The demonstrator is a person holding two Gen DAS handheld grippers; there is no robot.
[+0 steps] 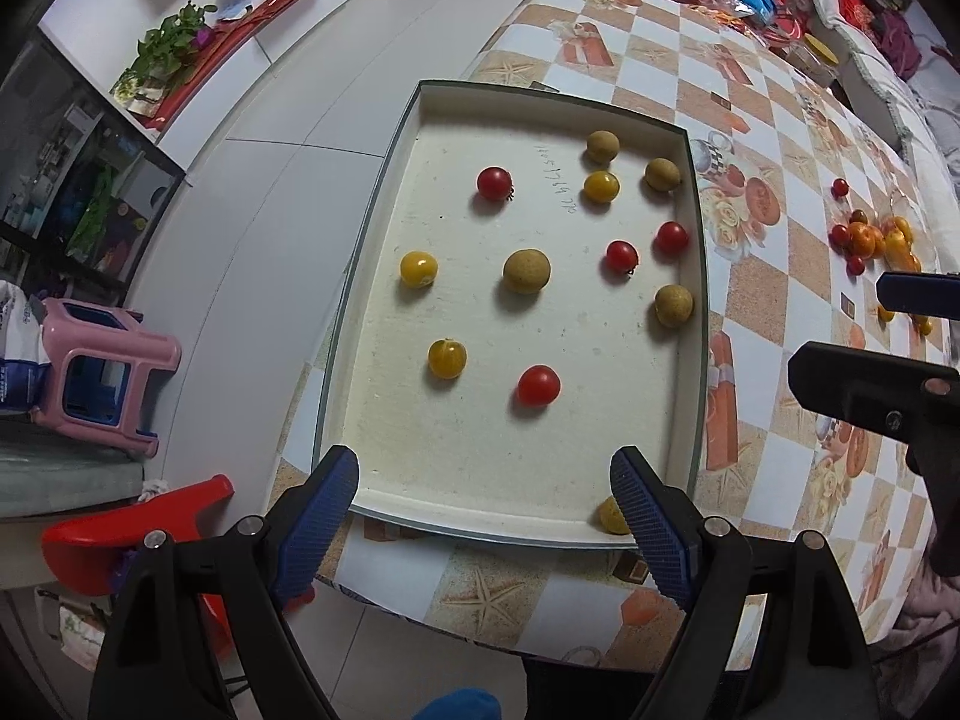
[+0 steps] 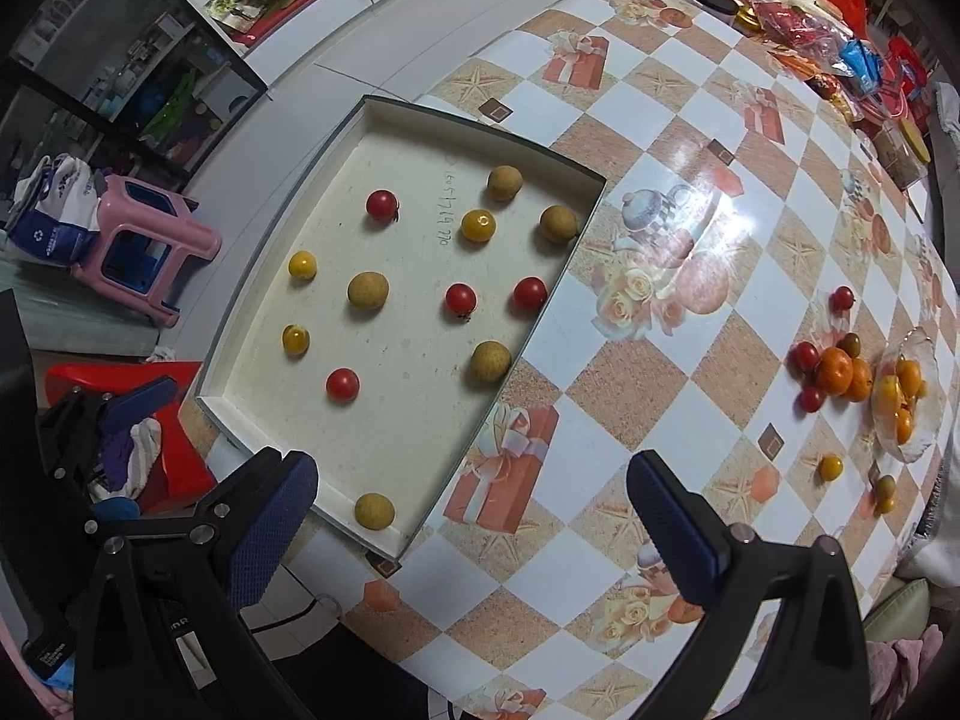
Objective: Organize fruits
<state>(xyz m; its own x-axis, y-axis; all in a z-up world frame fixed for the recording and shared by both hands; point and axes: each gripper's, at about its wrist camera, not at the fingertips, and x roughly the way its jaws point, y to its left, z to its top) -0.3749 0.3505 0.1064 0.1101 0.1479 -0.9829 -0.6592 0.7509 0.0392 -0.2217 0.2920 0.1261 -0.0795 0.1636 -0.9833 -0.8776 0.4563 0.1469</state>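
Note:
A shallow cream tray (image 1: 384,168) (image 2: 282,222) sits at the table's left edge. It holds several red cherry tomatoes (image 1: 539,384) (image 2: 342,384), yellow tomatoes (image 1: 418,268) (image 2: 302,264) and brown longans (image 1: 526,270) (image 2: 368,290). One longan (image 2: 374,510) (image 1: 611,516) lies in the near right corner. My left gripper (image 1: 485,501) is open and empty over the tray's near edge. My right gripper (image 2: 473,516) is open and empty above the table beside the tray. A pile of oranges and tomatoes (image 2: 834,372) (image 1: 867,240) lies at the right by a glass dish (image 2: 924,354).
The table (image 2: 648,384) has a checkered cloth. Bags and packets (image 2: 828,18) crowd its far end. A pink stool (image 2: 150,246) and a red stool (image 1: 144,522) stand on the floor at left. Loose small fruits (image 2: 831,467) lie near the right edge.

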